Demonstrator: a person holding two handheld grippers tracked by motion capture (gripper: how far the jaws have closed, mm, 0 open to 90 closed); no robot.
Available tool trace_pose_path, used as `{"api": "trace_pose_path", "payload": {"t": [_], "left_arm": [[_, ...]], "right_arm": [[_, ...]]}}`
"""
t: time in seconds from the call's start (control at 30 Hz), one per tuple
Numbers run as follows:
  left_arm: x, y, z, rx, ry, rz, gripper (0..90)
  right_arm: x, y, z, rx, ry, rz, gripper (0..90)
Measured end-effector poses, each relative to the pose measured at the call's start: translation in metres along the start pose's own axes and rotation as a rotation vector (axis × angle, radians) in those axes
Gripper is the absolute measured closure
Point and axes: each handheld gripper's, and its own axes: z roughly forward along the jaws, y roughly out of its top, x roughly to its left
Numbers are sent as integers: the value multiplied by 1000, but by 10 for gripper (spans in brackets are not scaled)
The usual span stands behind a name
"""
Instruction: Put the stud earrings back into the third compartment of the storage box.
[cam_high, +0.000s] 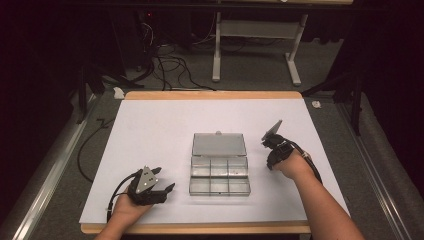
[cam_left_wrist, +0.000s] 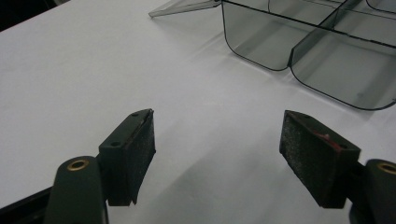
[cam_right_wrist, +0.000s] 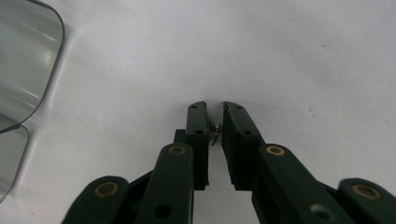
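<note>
A clear plastic compartment box (cam_high: 220, 172) lies open at the middle of the white tabletop (cam_high: 150, 125), its lid (cam_high: 219, 144) folded flat behind it. The compartments look empty. My left gripper (cam_high: 166, 178) rests near the table's front left, jaws wide apart with nothing between them (cam_left_wrist: 217, 144), facing the box's rounded corner (cam_left_wrist: 327, 60). My right gripper (cam_high: 267, 145) stands just right of the box, tilted down at the table. In the right gripper view its jaws (cam_right_wrist: 215, 109) are pinched on a tiny metal piece (cam_right_wrist: 216, 127), too small to identify.
A wooden rim (cam_high: 210, 95) edges the table at the back. Cables (cam_high: 165, 65) and a white stand's legs (cam_high: 295, 70) lie on the floor beyond. The box's edge (cam_right_wrist: 23, 60) sits left of my right gripper.
</note>
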Motion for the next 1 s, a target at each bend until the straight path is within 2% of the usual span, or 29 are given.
{"api": "trace_pose_path", "payload": {"t": [0.13, 0.33, 1.0], "left_arm": [[0, 0, 0, 1, 1, 1, 272], [0, 0, 0, 0, 1, 1, 272], [0, 0, 0, 1, 3, 0, 272]], "right_arm": [[2, 0, 0, -1, -10, -22, 863], [2, 0, -1, 7, -2, -33, 864], [13, -5, -28, -9, 2, -84, 863]]}}
